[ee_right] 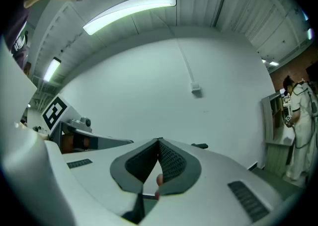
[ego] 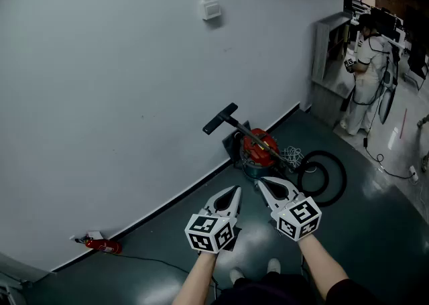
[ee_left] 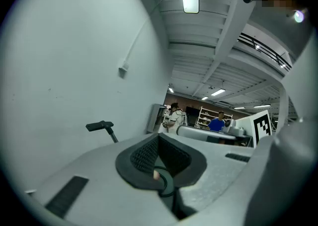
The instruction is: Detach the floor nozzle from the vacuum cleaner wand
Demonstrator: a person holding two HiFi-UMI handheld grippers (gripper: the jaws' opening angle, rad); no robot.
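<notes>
Jaws pressed together, left gripper (ego: 234, 191) and right gripper (ego: 262, 181); wand (ego: 251, 137) slants up-left to floor nozzle (ego: 220, 118).

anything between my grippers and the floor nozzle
Nothing visible blocks it in the air. The nozzle sits raised at the wand's top end by the wall. The red vacuum body stands on the floor just ahead of the left gripper and right gripper, both shut, hose coiled at its right.

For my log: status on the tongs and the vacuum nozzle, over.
Left tongs, right tongs shut, empty. Floor nozzle on wand, up by wall. Hose coiled beside canister.
</notes>
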